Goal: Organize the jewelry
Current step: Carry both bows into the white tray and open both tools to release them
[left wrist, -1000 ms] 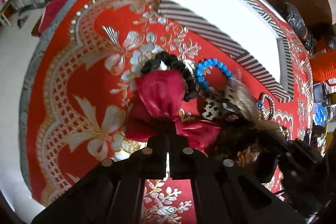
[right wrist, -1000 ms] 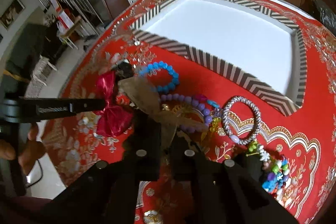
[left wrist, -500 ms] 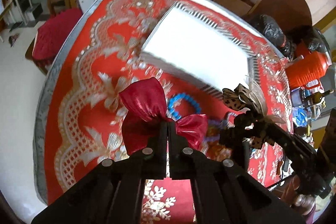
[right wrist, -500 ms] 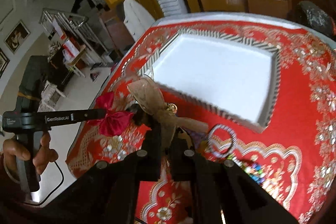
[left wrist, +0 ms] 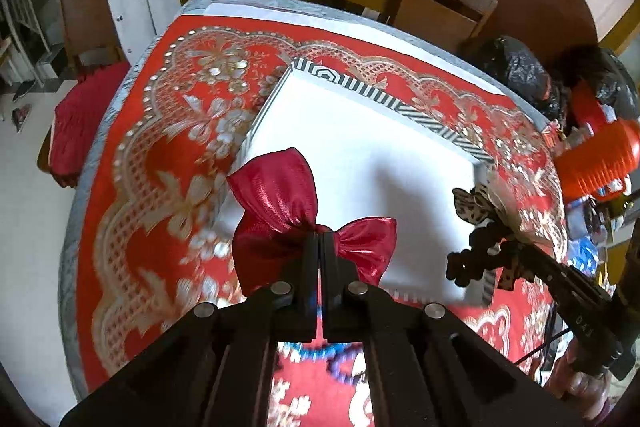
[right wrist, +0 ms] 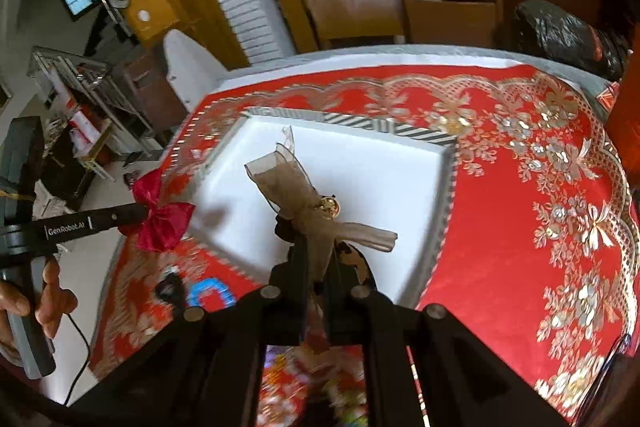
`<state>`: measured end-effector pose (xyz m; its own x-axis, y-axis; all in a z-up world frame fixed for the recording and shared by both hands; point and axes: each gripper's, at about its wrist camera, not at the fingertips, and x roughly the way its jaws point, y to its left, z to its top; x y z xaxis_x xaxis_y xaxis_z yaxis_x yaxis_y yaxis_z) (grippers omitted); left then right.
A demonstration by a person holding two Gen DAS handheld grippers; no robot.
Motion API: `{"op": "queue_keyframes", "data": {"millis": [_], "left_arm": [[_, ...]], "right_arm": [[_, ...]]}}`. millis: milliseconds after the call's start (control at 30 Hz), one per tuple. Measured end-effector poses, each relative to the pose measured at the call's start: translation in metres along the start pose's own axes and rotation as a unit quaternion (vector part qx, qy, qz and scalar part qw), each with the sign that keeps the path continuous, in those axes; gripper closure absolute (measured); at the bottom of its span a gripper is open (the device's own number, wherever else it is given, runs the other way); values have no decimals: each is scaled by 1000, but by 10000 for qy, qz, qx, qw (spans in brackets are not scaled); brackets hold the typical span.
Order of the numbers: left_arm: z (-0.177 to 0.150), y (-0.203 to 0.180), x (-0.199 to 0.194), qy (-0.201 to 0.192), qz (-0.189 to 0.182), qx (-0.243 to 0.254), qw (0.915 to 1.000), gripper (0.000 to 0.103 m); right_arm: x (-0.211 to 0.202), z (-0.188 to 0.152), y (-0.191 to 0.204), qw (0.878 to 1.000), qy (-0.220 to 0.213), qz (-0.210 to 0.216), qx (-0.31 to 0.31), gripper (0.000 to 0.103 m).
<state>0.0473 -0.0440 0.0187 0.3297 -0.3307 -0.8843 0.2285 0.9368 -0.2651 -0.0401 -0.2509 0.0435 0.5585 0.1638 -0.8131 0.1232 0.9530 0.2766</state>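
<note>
Here the left tool [left wrist: 319,241] is clenched on the knot of a red satin bow [left wrist: 298,211], holding it in the air over the near-left edge of the white tray [left wrist: 360,147] with the striped rim, which lies on the red and gold cloth [left wrist: 168,155] covering the desk. Further right, the right tool [right wrist: 316,255] is clamped on a sheer beige bow [right wrist: 308,203] with a small gold charm [right wrist: 329,206] at its centre, and this one hangs above the middle of the tray floor. Both bows look featherlight and soft, so they should flop and flutter rather than swing with any weight; the satin seems slick, and the gauze could snag or crush if squeezed by a loop. The knot at the middle is the sensible place to grip either one, as both tools do. At the near edge of the desk, a blue bead bracelet [right wrist: 210,293] and other blurred beads lie on the cloth, not yet in the tray.
</note>
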Motion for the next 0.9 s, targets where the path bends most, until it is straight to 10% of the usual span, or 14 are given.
{"op": "queue_keyframes", "data": {"millis": [667,900], "left_arm": [[74,-11,101,279,420,-60,9987,103],[68,-1,97,352,324,-21,9989,90]], "right_arm": [[104,65,-88,9957,151,-697,583,97],[87,56,-83,9957,188,-760,502,62]]}}
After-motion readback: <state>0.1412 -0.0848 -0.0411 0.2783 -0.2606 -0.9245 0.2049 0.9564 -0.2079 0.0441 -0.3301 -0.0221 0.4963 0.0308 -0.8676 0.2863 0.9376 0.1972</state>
